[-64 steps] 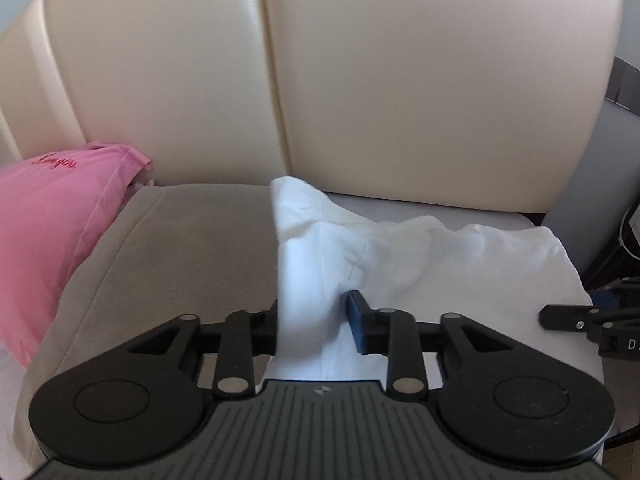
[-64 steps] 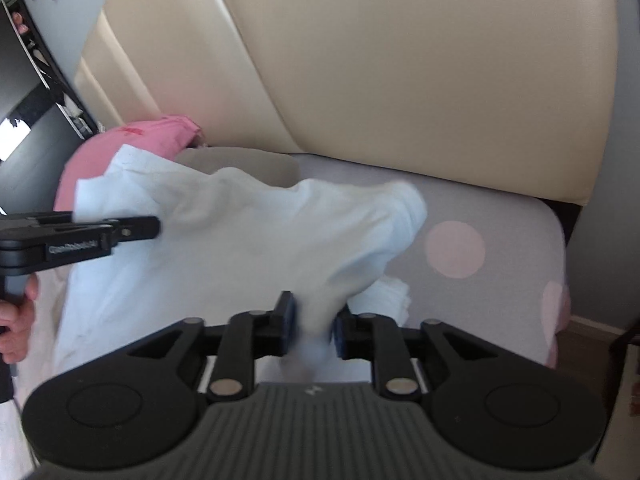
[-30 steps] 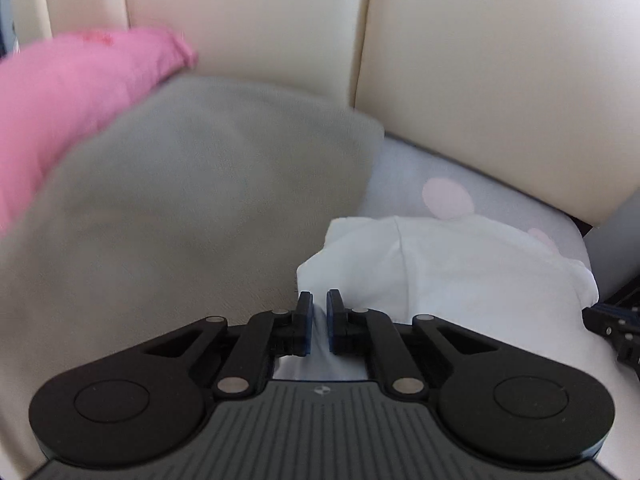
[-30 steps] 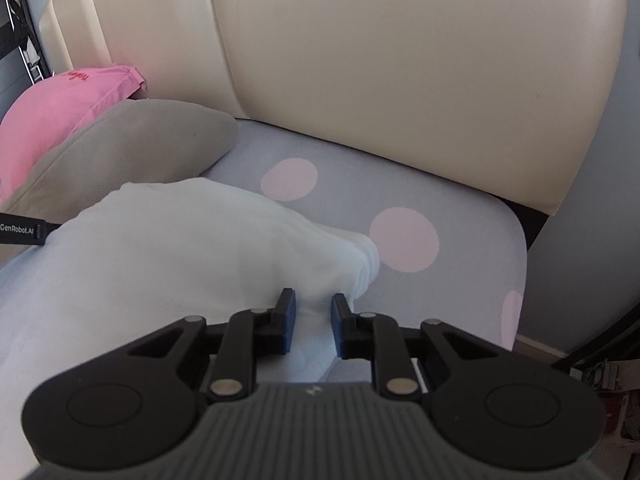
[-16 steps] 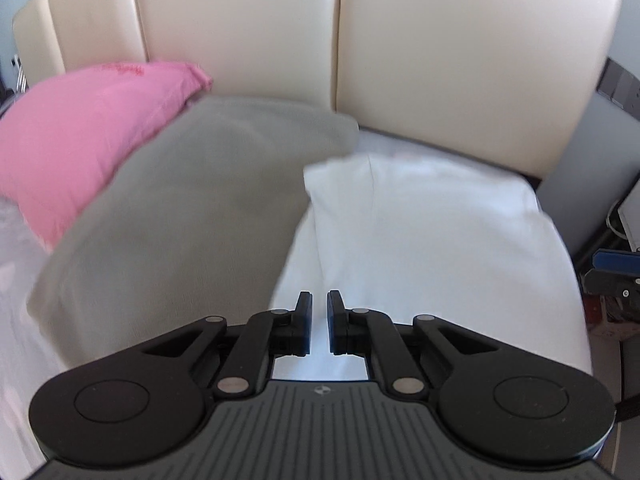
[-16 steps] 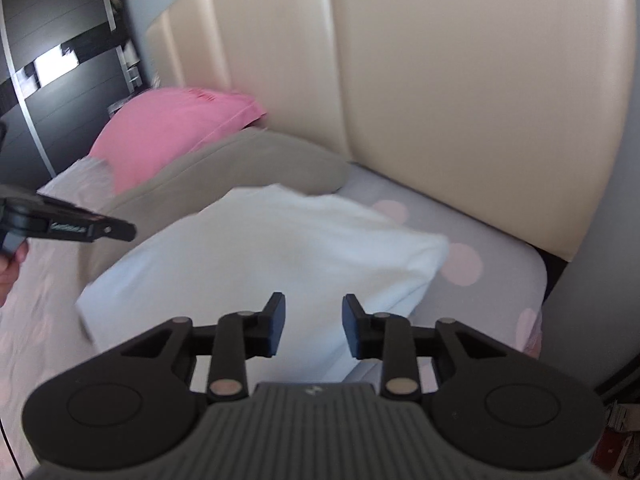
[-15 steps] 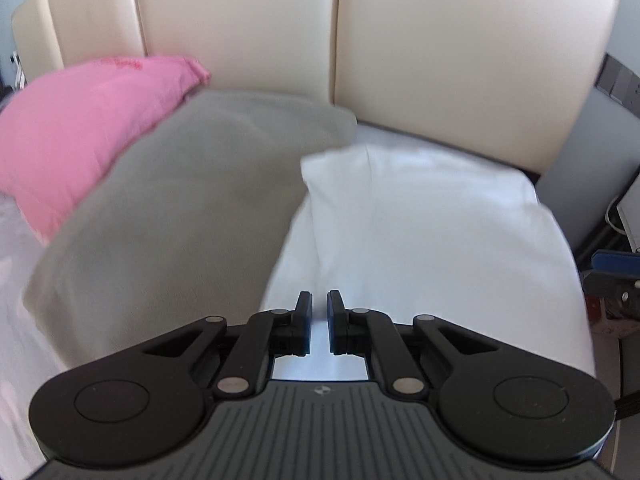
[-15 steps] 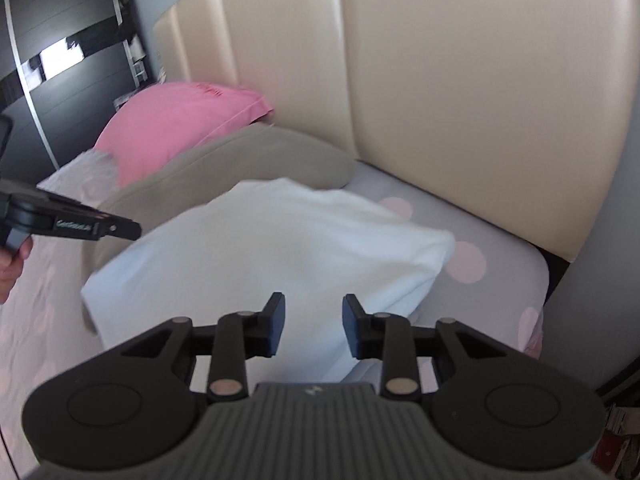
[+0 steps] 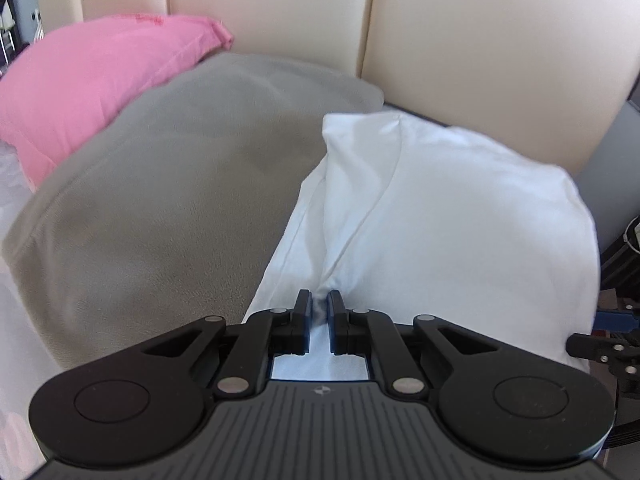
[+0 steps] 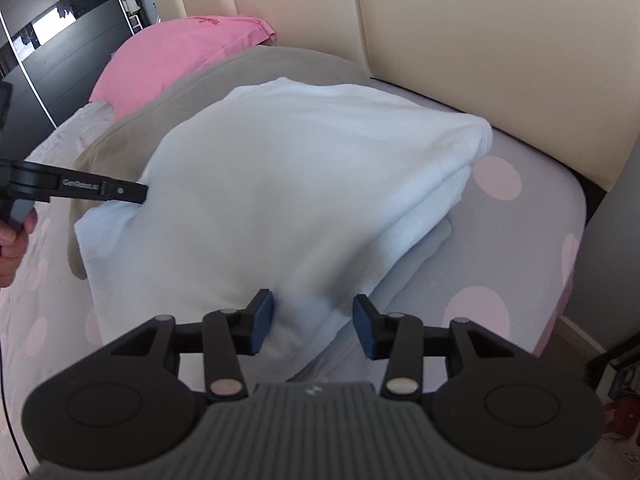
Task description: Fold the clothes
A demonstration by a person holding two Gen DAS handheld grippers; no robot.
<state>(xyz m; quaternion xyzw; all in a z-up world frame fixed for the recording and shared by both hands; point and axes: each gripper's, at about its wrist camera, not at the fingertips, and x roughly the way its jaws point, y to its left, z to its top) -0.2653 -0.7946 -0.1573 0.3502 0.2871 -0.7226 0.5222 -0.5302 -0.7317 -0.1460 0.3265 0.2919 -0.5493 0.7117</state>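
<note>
Nearest, the left gripper (image 9: 319, 312) has its two black fingers with blue pads drawn in tight on a bunched pinch of the folded white cotton garment (image 9: 440, 216), the cloth rising in creases from between the pads. Over on the other side, the right gripper (image 10: 314, 322) stands with its blue pads (image 10: 262, 320) well apart; its jaws have just been opening, and the near edge of the white garment (image 10: 304, 184) lies in the gap between them with neither pad pressing on it. Seen from the right wrist, the left gripper (image 10: 132, 192) reaches in from the left edge of the view to the garment's left edge, held by a person's hand (image 10: 12, 244). That garment lies folded in several layers on the pale grey bedsheet with large pink dots (image 10: 500, 240), its thick folded edge facing right, its left part resting against a big taupe velvety pillow (image 9: 168, 200). Beyond the taupe pillow lies a bright pink fabric pillow (image 9: 100, 72), partly under it. Furthest back stands the cream padded leather headboard (image 9: 480, 48), its panels divided by upright seams, and dark glossy wardrobe doors (image 10: 52, 40) show at far left in the right wrist view.
</note>
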